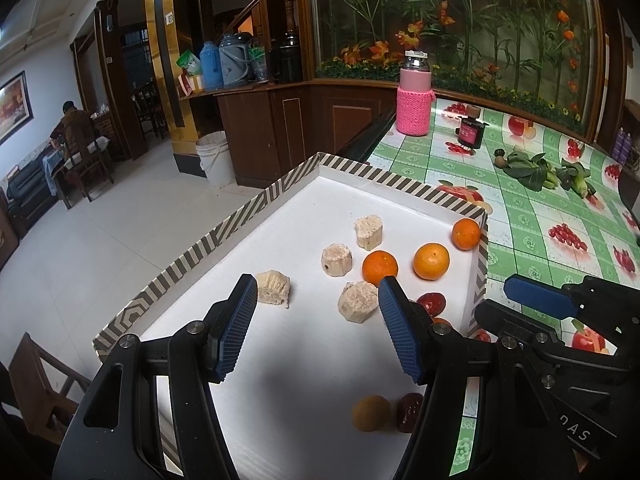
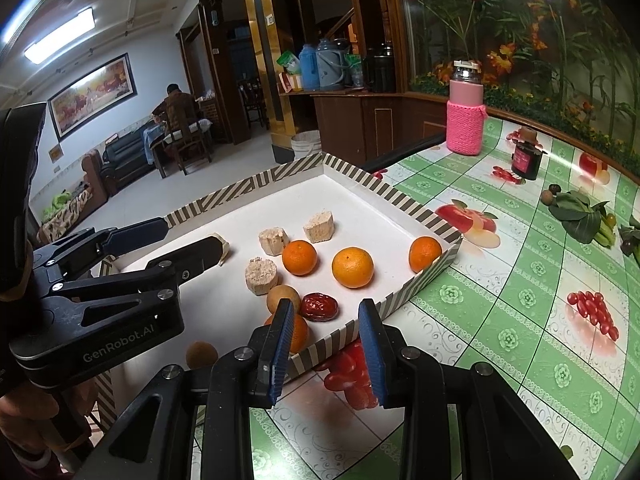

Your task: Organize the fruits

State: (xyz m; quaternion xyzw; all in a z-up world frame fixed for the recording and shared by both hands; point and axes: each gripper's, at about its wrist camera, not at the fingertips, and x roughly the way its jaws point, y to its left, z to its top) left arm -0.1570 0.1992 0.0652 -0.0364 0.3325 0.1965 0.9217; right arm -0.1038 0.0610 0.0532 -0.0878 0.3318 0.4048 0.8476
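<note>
A shallow white tray (image 1: 224, 236) with a striped rim sits at the edge of a table (image 1: 532, 216) covered in a green fruit-print cloth; past the tray's far and left rims lies open tiled floor. Inside, the tray's left half is bare white, while the fruit clusters toward its right wall: three oranges (image 1: 431, 261), four pale cut fruit chunks (image 1: 337, 260), red dates (image 2: 319, 307) and small brown round fruits (image 2: 283, 298). The left gripper (image 1: 316, 326) hovers over the tray with its fingers spread wide, holding nothing. The right gripper (image 2: 325, 350) hangs just outside the tray's near rim, fingers parted and empty. Only the right wrist view shows a fourth orange (image 2: 299, 332) tucked behind that gripper's finger. Further back on the table stand a pink-sleeved bottle (image 1: 414, 96), a dark jar (image 1: 471, 132) and leafy greens (image 1: 528, 166).
</note>
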